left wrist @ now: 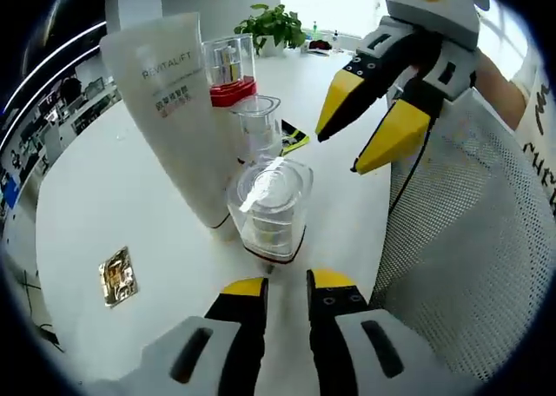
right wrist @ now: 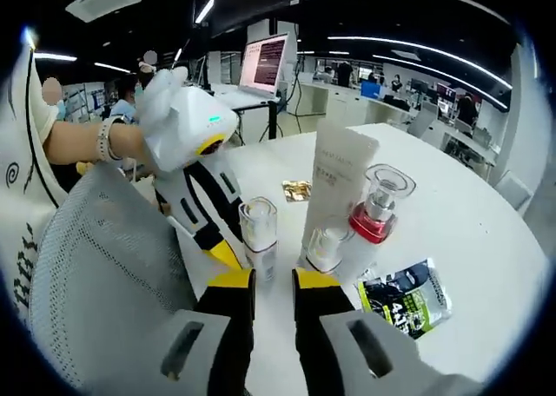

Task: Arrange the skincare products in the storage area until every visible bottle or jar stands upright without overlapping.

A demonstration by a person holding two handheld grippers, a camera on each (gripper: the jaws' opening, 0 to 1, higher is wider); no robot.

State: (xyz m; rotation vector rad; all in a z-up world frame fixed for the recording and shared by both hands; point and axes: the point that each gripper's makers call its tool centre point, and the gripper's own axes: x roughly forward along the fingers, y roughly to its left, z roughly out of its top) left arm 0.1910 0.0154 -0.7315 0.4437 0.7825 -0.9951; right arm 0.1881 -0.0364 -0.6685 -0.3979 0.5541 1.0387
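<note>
Looking along your left claw (left wrist: 287,285), you see its jaws slightly parted and empty, just short of a clear jar (left wrist: 269,207) standing on the white worktop (left wrist: 104,205). The tall white tube (left wrist: 178,109) stands touching the jar, with a red-collared bottle (left wrist: 230,70) behind the tube. Your right claw (left wrist: 356,127) hovers beside the tube, jaws apart.

Along your right claw (right wrist: 272,279), jaws narrowly apart and empty, the tube (right wrist: 340,183) stands upright between a clear bottle (right wrist: 259,231) and the red-collared bottle (right wrist: 378,205). A dark sachet (right wrist: 404,296) lies flat near the tube.
</note>
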